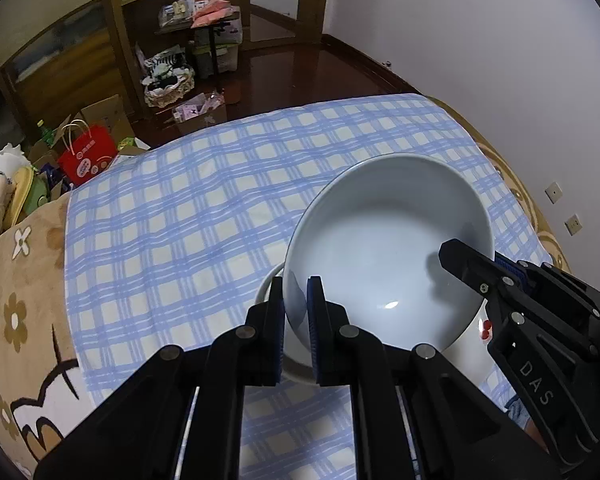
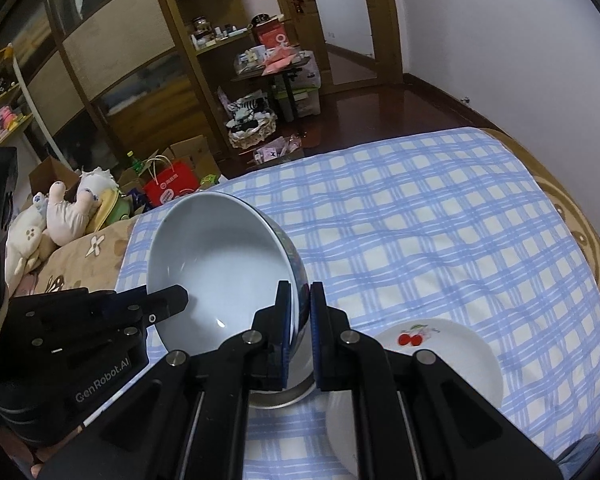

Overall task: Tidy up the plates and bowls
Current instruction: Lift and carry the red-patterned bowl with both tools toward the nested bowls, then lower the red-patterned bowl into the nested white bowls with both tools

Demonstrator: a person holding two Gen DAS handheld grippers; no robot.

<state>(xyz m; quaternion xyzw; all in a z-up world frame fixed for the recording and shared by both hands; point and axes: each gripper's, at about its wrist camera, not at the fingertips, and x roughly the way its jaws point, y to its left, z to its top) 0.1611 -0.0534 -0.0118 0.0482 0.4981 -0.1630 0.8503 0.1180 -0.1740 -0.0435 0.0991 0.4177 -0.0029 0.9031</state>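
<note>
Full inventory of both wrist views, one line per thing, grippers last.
large white ceramic bowl: 1, white inside, tilted, above the cloth, gripped on opposite rims.
white plate with red cherry print: 1, on the cloth, beneath the bowl.
blue-and-white checked cloth: 1, covering the bed.
tan cartoon-print blanket: 1, beside the cloth.
red paper bag: 1, on the floor.
plush toys: several, pale, by the blanket.
left gripper: black, shut on the bowl's rim.
right gripper: black, shut on the opposite rim.
</note>
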